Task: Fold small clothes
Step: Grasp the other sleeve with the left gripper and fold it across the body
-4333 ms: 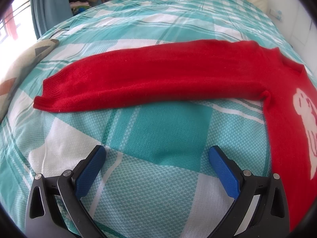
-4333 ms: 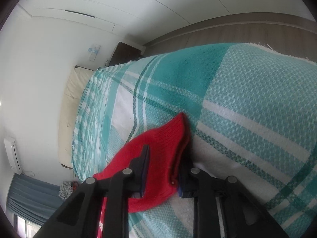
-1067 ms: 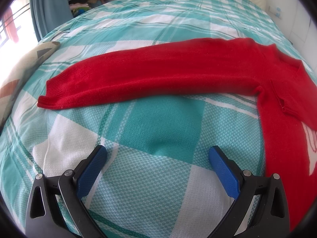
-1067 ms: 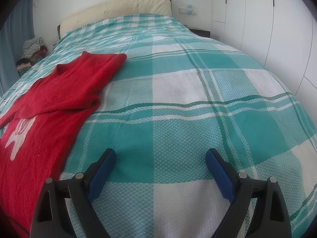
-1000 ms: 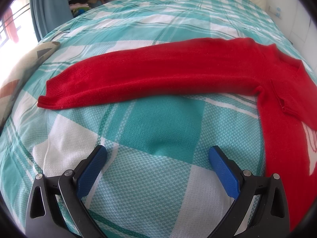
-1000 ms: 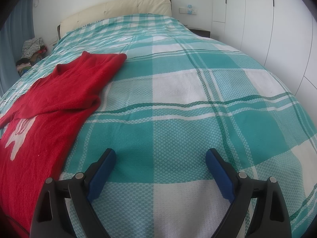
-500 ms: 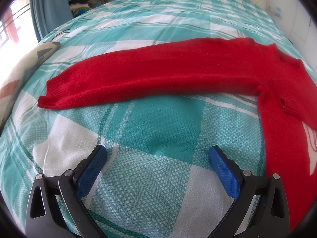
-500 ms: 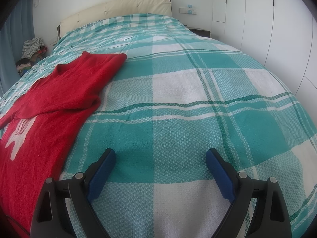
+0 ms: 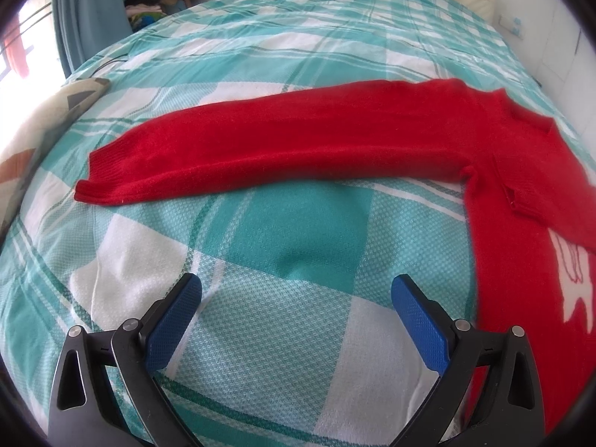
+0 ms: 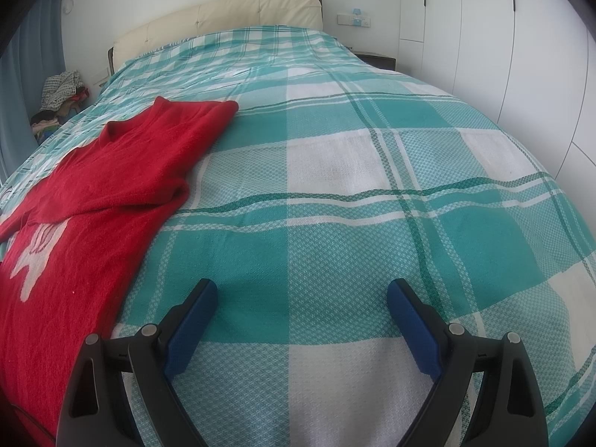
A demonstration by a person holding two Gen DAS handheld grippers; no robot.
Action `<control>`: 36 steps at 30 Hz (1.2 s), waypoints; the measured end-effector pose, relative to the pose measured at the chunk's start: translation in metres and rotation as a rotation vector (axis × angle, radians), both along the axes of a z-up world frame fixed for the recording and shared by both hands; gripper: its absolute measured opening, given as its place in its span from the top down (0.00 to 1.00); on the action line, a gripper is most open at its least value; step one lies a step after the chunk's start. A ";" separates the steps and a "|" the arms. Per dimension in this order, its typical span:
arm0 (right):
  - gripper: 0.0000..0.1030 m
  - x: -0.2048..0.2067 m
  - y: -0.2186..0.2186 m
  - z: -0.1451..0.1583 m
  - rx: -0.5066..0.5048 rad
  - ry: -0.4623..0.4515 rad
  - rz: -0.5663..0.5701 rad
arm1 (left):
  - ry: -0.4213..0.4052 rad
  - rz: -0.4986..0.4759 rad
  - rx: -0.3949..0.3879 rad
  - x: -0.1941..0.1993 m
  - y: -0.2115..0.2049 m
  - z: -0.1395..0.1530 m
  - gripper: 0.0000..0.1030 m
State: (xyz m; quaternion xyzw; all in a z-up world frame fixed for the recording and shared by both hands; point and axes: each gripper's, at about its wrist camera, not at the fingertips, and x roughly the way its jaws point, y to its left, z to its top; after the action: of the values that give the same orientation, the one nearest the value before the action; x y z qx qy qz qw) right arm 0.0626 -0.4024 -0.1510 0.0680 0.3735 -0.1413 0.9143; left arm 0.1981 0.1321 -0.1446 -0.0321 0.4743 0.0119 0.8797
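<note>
A red sweater (image 9: 514, 193) with a white figure on its front lies flat on the teal checked bedspread (image 9: 290, 231). Its left sleeve (image 9: 268, 145) stretches straight out to the left. Its right sleeve (image 10: 149, 156) is folded in over the body (image 10: 67, 283). My left gripper (image 9: 296, 294) is open and empty, over bare bedspread below the stretched sleeve. My right gripper (image 10: 301, 298) is open and empty, over bare bedspread to the right of the sweater.
A patterned pillow (image 9: 33, 126) lies at the bed's left edge. A pile of clothes (image 10: 61, 91) sits beside the cream headboard (image 10: 223, 18). White wardrobe doors (image 10: 521, 56) stand along the right side of the bed.
About four seconds ago my right gripper was shut on the right sleeve's cuff; it has let go and the sleeve lies folded over the body. Over the last second nothing has moved.
</note>
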 end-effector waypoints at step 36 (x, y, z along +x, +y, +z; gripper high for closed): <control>0.08 0.004 0.007 -0.005 -0.002 0.014 0.005 | -0.202 -0.383 -0.316 0.101 -0.101 0.211 0.97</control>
State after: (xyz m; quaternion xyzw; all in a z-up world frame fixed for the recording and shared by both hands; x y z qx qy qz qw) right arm 0.0671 -0.3957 -0.1559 0.0650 0.3802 -0.1398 0.9120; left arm 0.2996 0.0315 0.0667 -0.0796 0.3776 -0.2320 0.8929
